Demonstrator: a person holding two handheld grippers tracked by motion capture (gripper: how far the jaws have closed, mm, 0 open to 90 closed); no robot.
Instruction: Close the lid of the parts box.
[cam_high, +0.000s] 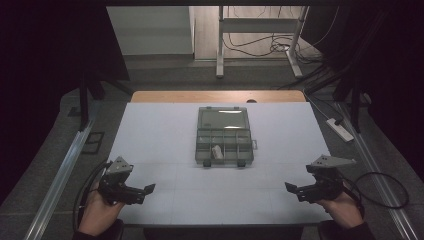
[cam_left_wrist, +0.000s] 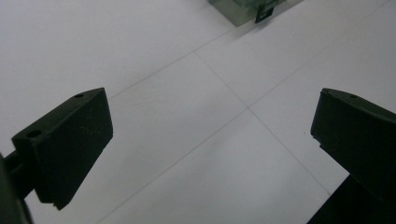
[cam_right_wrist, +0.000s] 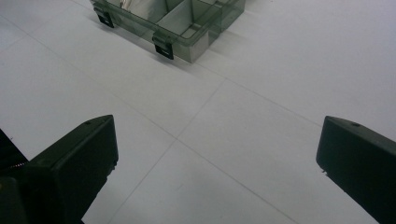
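On the left side of the white table (cam_high: 165, 130), the person's left hand (cam_high: 97, 212) holds the left gripper (cam_high: 142, 192). It sits near the front edge of the table, and its tip points in toward the middle. In the left gripper view, its two black jaws stand far apart with nothing between them, just the bare white table top. A cable (cam_high: 82, 192) loops away from this gripper on the left. One corner of the box shows at the top of that view, well away from the jaws.

In the middle of the table sits a clear plastic box (cam_high: 224, 141). Its lid (cam_high: 223, 118) is flipped back and lies flat on the far side. The box is split into many little compartments. A small white thing (cam_high: 217, 151) lies in one of them, near the front row, but it is too small to tell what it is. Two dark latches (cam_right_wrist: 163, 48) hang on the front wall of the box. The box is well apart from both grippers.

On the right side, the person's right hand (cam_high: 345, 207) holds the right gripper (cam_high: 292, 191), also near the front edge, with its tip pointing in toward the middle. In the right gripper view, its jaws are wide apart too and hold nothing. The front corner of the box sits ahead of them.
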